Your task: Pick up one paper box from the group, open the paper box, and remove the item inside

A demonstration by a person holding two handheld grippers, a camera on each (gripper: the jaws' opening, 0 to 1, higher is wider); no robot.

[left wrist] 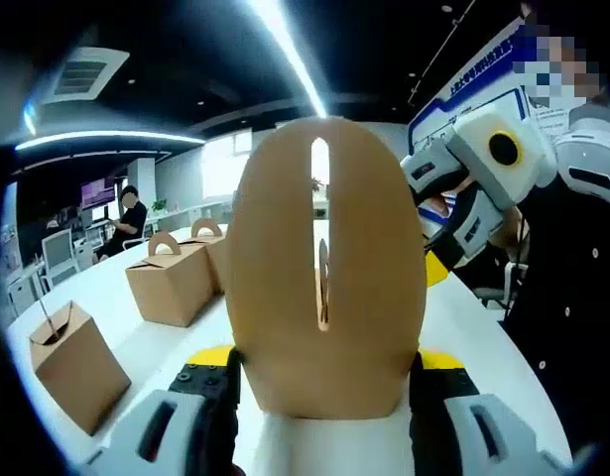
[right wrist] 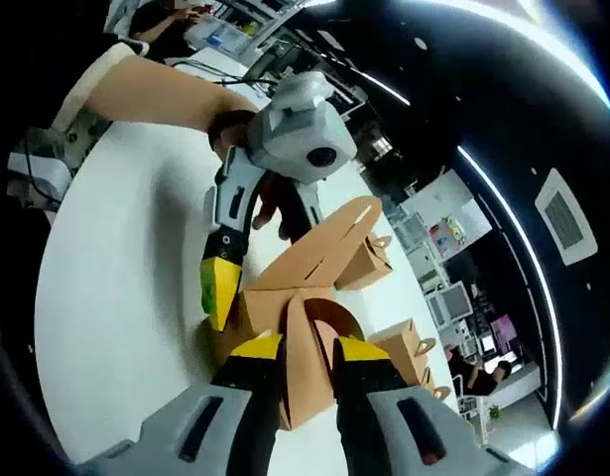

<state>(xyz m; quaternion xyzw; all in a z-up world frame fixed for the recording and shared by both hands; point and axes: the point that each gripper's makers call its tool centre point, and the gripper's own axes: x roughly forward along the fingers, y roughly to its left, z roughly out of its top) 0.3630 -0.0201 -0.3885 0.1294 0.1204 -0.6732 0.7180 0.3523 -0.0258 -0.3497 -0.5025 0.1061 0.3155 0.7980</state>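
Pinching matte brown cardboard, both tools (left wrist: 324,382) (right wrist: 306,362) grip one box's (right wrist: 285,307) rounded slotted flaps.

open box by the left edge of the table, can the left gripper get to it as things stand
Probably not yet. The left gripper is shut on the flap of the paper box it holds, so its jaws are taken. The open box stands apart, with bare white table between.
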